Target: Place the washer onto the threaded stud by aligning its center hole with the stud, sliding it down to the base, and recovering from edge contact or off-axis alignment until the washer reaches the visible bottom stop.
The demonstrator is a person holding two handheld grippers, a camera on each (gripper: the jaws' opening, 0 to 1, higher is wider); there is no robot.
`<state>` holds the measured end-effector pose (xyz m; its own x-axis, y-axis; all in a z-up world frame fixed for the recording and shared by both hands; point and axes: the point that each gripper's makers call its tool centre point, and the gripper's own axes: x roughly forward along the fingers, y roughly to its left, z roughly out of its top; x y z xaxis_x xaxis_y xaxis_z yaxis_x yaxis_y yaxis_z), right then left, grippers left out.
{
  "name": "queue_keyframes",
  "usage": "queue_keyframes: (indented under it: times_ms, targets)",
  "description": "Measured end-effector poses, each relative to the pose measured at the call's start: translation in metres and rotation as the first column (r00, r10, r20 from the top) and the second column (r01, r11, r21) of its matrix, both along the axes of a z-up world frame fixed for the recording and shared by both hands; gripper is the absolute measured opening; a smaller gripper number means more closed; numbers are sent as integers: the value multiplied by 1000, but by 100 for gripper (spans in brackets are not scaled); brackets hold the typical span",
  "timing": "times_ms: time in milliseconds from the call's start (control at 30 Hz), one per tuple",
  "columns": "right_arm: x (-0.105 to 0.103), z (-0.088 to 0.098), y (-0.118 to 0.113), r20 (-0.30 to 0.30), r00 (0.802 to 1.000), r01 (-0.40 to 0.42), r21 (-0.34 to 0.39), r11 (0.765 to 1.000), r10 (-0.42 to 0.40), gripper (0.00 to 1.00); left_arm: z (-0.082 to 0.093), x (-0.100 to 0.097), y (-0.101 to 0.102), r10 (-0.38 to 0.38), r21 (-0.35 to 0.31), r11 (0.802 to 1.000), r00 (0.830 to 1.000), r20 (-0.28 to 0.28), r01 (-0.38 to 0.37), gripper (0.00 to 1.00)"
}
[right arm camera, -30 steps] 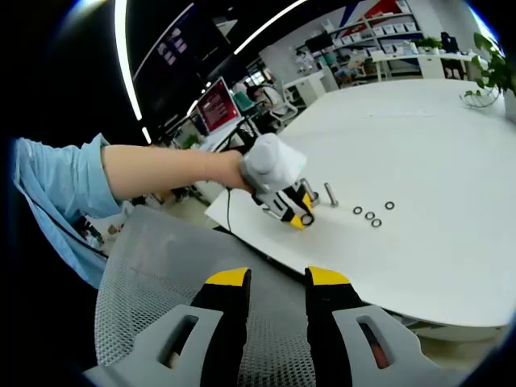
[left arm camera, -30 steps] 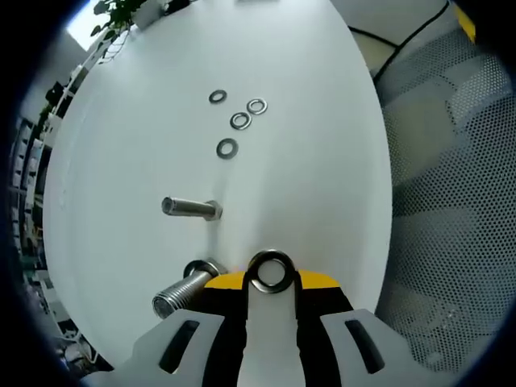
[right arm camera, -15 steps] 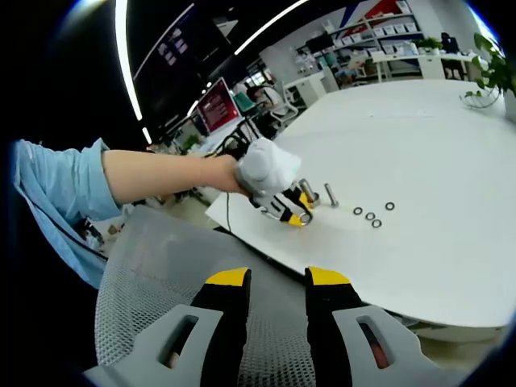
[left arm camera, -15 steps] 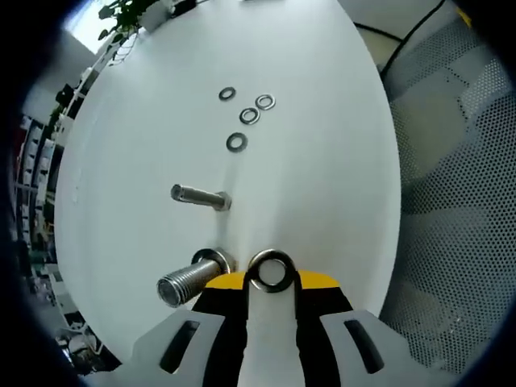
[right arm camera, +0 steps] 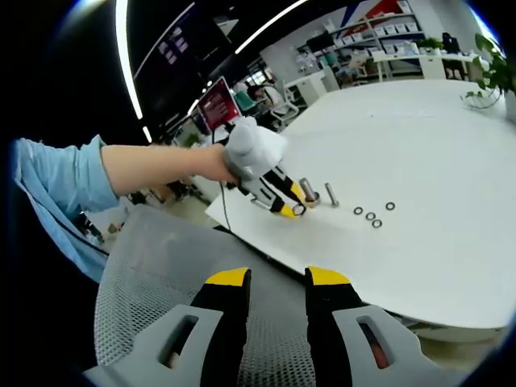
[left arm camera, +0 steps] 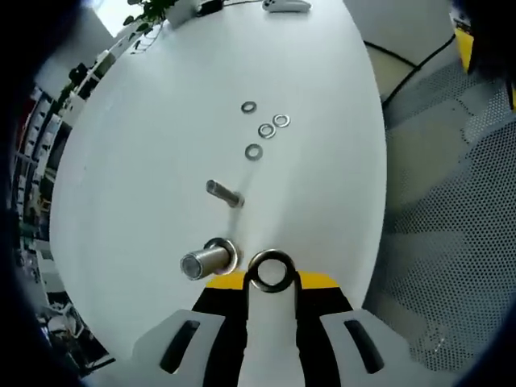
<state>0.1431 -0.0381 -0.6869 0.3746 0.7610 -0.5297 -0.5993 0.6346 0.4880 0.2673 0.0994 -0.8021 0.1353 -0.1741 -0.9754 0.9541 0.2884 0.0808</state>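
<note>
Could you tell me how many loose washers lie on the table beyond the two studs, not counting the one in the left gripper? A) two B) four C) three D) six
B: in the left gripper view four washers lie in a small cluster on the table past the farther stud, while the left gripper holds a fifth washer beside the near stud.

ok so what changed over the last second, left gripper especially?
The left gripper, shut on the washer, has lifted and tilted: in its own view the thick stud now points almost end-on at the camera instead of lying sideways. The washer is beside the stud, not on it. Unchanged: the grip, the thin stud, four loose washers on the table, and the right gripper over the mesh chair.
</note>
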Motion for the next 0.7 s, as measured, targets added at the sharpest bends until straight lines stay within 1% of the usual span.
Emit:
queue_keyframes:
  times_ms: [167, 400, 467, 600, 700]
  targets:
    - [0, 0, 0, -1, 1000, -3, -2, 1000, 3, 29, 14, 2, -1, 3, -17, 1000, 1000, 9, -3, 19]
    - [0, 1, 0, 2, 1000, 1, 1, 1000, -1, 29, 34, 10, 0, 3, -32, 999, 999, 43, -1, 19]
    - [1, 1, 0, 3, 1000, 3, 3, 1000, -3, 29, 38, 13, 0, 6, -40, 999, 999, 52, -4, 19]
    - [1, 1, 0, 5, 1000, 7, 5, 1000, -7, 29, 38, 20, 4, 1, -24, 1000, 998, 66, 0, 19]
    - [2, 1, -1, 5, 1000, 13, 7, 1000, -13, 29, 42, 24, 6, 6, -28, 1000, 997, 72, -4, 19]
